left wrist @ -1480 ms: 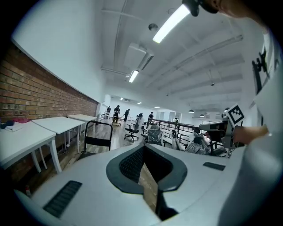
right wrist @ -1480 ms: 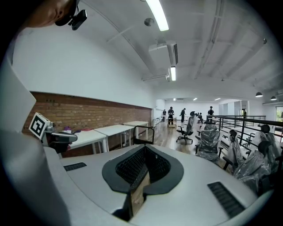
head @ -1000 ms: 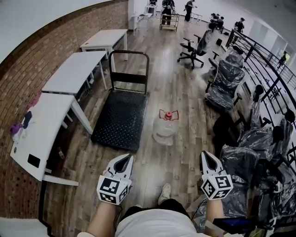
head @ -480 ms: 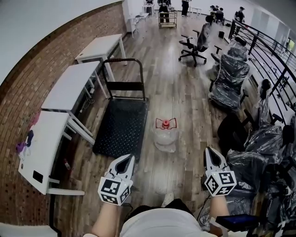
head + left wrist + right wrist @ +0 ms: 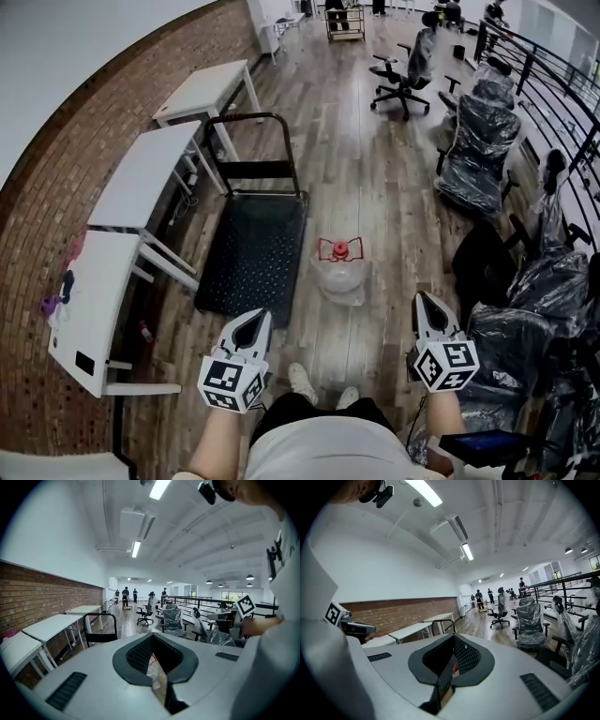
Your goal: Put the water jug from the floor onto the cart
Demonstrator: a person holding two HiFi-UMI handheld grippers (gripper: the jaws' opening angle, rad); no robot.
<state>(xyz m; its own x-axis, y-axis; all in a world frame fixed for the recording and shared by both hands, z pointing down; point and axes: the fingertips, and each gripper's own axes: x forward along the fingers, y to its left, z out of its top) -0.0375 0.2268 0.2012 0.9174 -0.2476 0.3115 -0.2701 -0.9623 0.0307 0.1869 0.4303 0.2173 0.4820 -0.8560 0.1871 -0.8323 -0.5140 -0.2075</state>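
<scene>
Water jug [image 5: 339, 272] on floor [image 5: 375, 187], just beside cart [image 5: 246, 253].
We hold left gripper [image 5: 254, 319] and right gripper [image 5: 424, 300] closed, empty, apart to flank it.

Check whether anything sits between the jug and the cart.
Nothing visible does. The jug stands on the floor just right of the cart, with only bare boards between them.
</scene>
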